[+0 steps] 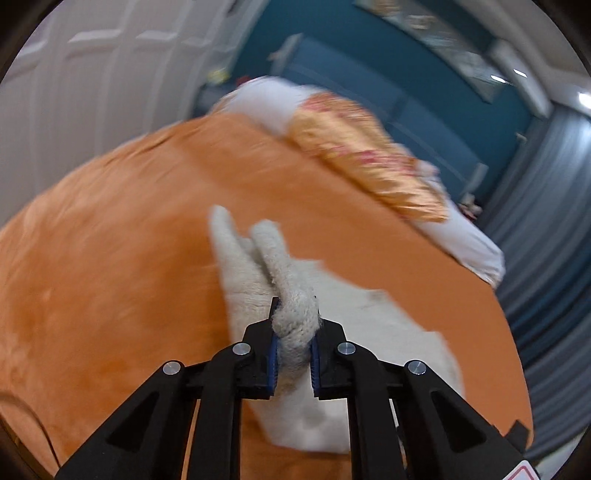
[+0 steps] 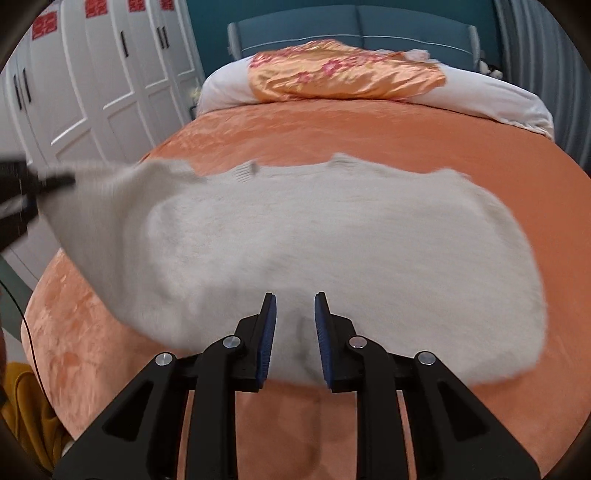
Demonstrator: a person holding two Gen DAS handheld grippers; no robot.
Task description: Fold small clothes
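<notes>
A cream knitted sweater (image 2: 332,251) lies spread across an orange bedspread (image 2: 369,125). My left gripper (image 1: 294,325) is shut on a bunched edge of the sweater (image 1: 295,295) and lifts it off the bed; in the right wrist view it (image 2: 55,181) shows at the far left, pulling the sweater's left side up. My right gripper (image 2: 294,299) is open and empty, its blue pads over the sweater's near hem. The left wrist view is blurred by motion.
A white pillow with an orange flowered cover (image 2: 343,74) lies at the head of the bed before a teal headboard (image 2: 354,29). White wardrobe doors (image 2: 92,85) stand to the left. A yellow cloth (image 2: 26,406) lies at the lower left.
</notes>
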